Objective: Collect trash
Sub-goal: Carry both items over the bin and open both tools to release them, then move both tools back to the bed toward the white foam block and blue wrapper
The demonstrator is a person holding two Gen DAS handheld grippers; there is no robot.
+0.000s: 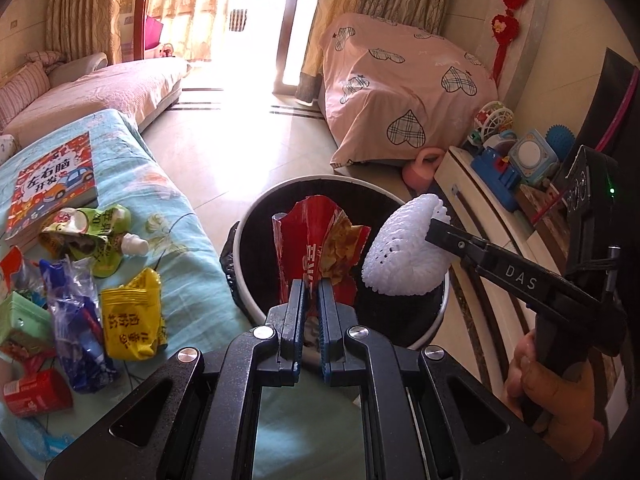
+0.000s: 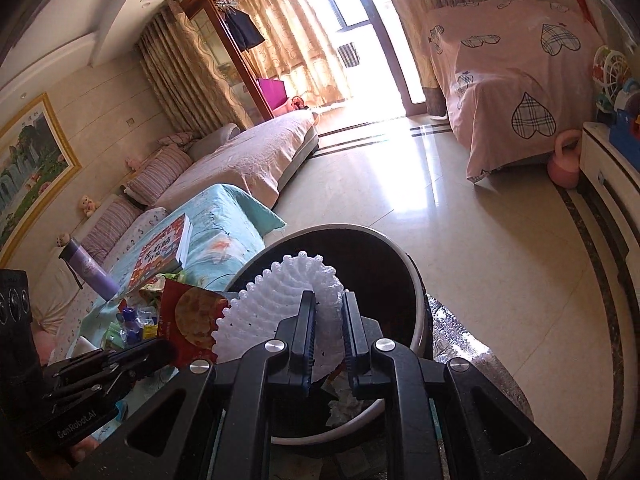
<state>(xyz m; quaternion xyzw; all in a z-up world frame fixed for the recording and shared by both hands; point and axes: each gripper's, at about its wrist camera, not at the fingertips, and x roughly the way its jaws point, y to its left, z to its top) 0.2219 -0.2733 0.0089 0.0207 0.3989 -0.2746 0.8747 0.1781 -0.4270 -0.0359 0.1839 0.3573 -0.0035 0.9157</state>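
Red snack wrapper stands upright, pinched at its lower end by the left claw, fingers pressed onto it; it hangs over the open mouth of the trash bin. White foam fruit net is pinched at its edge by the right claw and is likewise over the bin mouth, just right of the wrapper; from the left wrist view the two are near each other, contact cannot be told. In the right wrist view the net fans out ahead of the fingers, with the wrapper just to its left. Bin is round, white rim, dark liner, standing on the tiled floor; crumpled white paper lies inside it. Left of the bin, a surface under a light blue floral cover carries the remaining litter: yellow packet, blue crinkled wrapper, green spouted pouch, red cup on its side, plus a children's book. Further off: a pink sofa, furniture draped in a pink heart-print sheet, toys on a low cabinet at right.
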